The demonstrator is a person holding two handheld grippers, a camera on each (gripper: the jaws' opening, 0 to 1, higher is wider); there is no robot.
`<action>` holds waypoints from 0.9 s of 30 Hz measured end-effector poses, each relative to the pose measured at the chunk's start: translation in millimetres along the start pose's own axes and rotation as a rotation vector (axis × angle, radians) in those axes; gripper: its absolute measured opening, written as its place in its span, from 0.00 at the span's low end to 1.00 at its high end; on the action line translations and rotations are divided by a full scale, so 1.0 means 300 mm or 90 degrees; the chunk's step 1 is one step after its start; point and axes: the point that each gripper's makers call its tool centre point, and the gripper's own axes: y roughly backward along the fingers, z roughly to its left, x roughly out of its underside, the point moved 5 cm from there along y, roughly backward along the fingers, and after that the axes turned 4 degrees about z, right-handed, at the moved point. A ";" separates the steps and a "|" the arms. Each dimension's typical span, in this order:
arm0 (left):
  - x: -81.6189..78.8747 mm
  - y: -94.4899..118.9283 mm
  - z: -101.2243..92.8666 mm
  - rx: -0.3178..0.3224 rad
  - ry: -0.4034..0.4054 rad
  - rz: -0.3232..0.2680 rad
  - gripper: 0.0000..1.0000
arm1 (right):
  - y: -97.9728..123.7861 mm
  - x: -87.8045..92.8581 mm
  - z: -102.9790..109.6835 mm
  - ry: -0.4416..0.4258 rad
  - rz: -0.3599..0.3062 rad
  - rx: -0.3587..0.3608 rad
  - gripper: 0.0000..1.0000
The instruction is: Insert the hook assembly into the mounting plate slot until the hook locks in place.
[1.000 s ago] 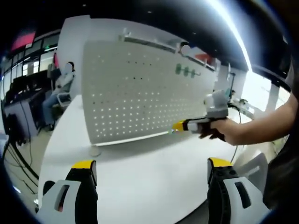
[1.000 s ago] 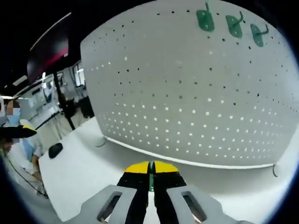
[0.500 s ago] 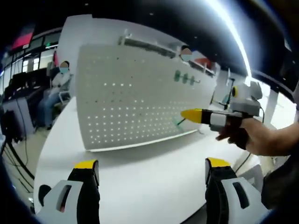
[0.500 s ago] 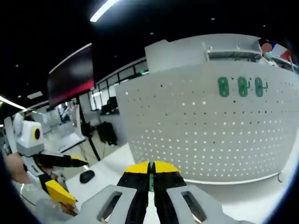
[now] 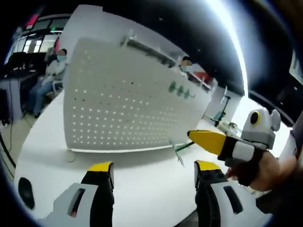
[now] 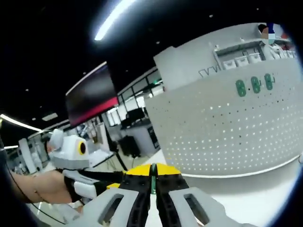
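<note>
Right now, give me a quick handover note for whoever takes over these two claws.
Right claw: shut on a thin green hook, held above the white table, short of the pegboard.
Left claw: open, holding nothing, low over the table.
Three green hooks already hang in a row near the pegboard's top edge.
Done: hook picked up.
Left: bring the held hook to a free slot on the board, probably beside the hung ones, and push it in until it locks. Keep the board and hooks in view.

hook (image 5: 178,152) thin and blurred, seated person (image 5: 47,80) blurred
</note>
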 end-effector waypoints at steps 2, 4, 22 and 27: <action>0.001 -0.003 -0.008 0.021 0.024 -0.005 0.61 | -0.005 0.000 0.017 0.004 0.000 -0.011 0.00; -0.003 0.001 -0.016 0.032 0.029 -0.016 0.54 | -0.006 -0.001 0.030 0.002 -0.004 -0.017 0.00; 0.005 0.025 -0.059 0.134 0.123 -0.042 0.21 | -0.002 -0.019 0.117 0.063 -0.036 -0.056 0.00; -0.008 0.036 -0.063 0.147 0.128 -0.059 0.09 | 0.002 -0.025 0.134 0.092 -0.040 -0.059 0.00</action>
